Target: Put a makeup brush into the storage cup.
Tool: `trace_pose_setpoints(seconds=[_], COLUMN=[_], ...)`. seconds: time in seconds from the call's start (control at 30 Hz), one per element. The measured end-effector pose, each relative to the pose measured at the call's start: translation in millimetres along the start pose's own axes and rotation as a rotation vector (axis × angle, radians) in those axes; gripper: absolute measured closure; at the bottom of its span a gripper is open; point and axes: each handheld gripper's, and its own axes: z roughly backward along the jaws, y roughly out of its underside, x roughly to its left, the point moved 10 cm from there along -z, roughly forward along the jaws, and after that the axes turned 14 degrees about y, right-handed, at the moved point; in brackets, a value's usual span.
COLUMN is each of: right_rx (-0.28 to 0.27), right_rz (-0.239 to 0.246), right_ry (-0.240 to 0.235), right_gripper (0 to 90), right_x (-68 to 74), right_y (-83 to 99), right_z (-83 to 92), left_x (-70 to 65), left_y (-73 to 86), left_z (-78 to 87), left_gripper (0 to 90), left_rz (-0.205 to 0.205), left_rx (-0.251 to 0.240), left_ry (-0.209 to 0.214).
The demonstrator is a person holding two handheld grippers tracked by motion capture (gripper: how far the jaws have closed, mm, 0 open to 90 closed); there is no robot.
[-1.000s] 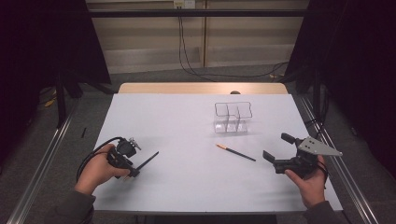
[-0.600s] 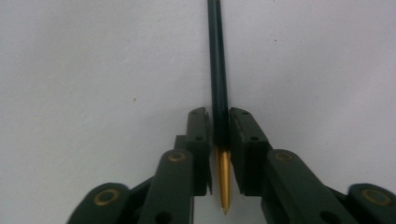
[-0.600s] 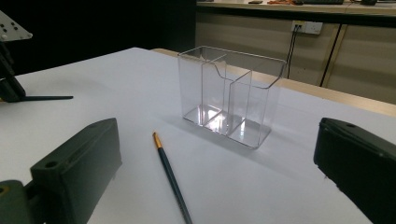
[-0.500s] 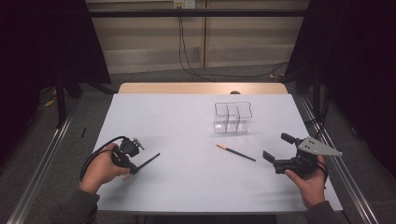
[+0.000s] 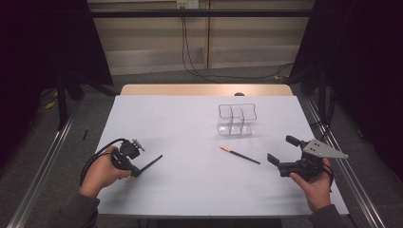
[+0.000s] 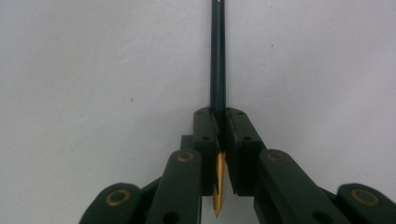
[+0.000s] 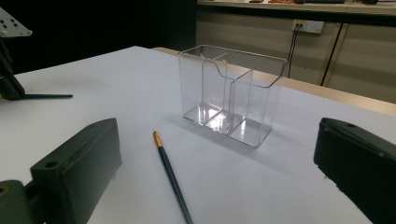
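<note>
While the left claw (image 6: 218, 140) clamps one dark pencil (image 6: 217, 56), right claw (image 5: 283, 153) agape, second pencil (image 5: 240, 156) just ahead

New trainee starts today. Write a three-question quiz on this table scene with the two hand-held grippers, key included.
1. True or false: the left hand-held gripper is shut on a dark pencil.
2. Where does the loose pencil lie? A) inside the clear organizer; B) flat on the white table, in front of the organizer; C) across the organizer's rim.
3. Fill in: the jaws of the right hand-held gripper stand ____, with nothing between them.

Key: 1 true; 2 B; 3 open.
</note>
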Motion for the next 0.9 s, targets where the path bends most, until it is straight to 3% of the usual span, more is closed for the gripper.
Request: trace_pose_setpoints(seconds=[0.2, 0.9], right_rx=[-0.002, 0.008], right_rz=[0.0, 0.006], right_ry=[0.001, -0.006], right_gripper=[0.0, 0.0], right_x=[-1.0, 1.2], right_y=[-0.4, 0.3], right_z=[0.3, -0.6], left_x=[-6.6, -24.5], left_y=[-4.2, -31.0], left_z=[-1.6, 3.6], left_gripper=[83.4, 83.6], left_rz=[0.01, -0.014], left_rx=[-0.01, -0.011], left_ry=[0.035, 0.056])
